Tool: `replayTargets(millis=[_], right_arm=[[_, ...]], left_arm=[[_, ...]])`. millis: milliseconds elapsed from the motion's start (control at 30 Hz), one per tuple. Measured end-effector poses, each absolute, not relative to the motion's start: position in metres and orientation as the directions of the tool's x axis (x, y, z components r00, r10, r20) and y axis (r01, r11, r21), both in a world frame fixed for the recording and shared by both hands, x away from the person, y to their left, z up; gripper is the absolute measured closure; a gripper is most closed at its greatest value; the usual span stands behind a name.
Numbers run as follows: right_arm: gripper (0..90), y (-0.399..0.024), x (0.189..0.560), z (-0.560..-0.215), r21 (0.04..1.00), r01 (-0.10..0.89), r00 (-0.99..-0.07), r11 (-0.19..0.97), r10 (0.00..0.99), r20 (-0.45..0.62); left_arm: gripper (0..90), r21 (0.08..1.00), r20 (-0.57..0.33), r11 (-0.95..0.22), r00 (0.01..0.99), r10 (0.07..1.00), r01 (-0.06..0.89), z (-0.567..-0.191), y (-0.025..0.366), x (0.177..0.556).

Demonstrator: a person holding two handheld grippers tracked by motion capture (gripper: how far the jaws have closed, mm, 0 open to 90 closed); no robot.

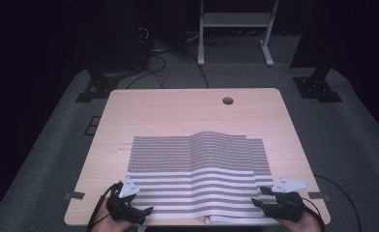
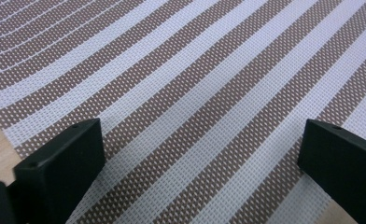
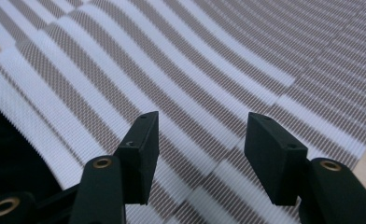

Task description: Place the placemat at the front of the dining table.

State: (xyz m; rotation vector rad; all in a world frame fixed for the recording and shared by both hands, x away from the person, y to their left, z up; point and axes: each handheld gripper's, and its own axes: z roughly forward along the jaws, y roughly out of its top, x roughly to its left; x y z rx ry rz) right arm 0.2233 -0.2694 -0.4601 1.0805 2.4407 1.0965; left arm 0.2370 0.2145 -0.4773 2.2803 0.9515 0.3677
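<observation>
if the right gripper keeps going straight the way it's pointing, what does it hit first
Most likely the striped mat: the right gripper points at it with open jaws and nothing between, though depth is hard to judge.

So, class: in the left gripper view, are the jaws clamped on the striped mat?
No: the left gripper stands wide open above the striped mat, gripping nothing.

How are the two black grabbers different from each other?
The left gripper has its jaws spread very wide, while the right gripper has its jaws only partly apart. The left gripper sits at the striped mat's near left corner, the right gripper at its near right corner. Both are black and hold nothing.
</observation>
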Motion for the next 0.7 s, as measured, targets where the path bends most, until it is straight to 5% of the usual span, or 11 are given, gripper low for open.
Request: replayTargets(millis=[333, 467, 700], right_arm=[[39.2, -0.256, 0.213, -0.472, 0.668, 0.526, -0.722, 0.526, 0.692, 0.025], [45.4, -0.254, 0.209, -0.472, 0.669, 0.514, -0.726, 0.537, 0.687, 0.006], [69.8, -0.249, 0.205, -0.468, 0.662, 0.473, -0.763, 0.582, 0.646, -0.023]], left_arm=[[0.0, 0.658, 0.013, -0.534, 0.7, 0.714, 0.532, -0.478, 0.216, 0.237], [0.0, 0.665, 0.015, -0.527, 0.696, 0.718, 0.529, -0.479, 0.216, 0.235], [0.0, 0.658, 0.013, -0.531, 0.696, 0.717, 0.534, -0.478, 0.215, 0.236]])
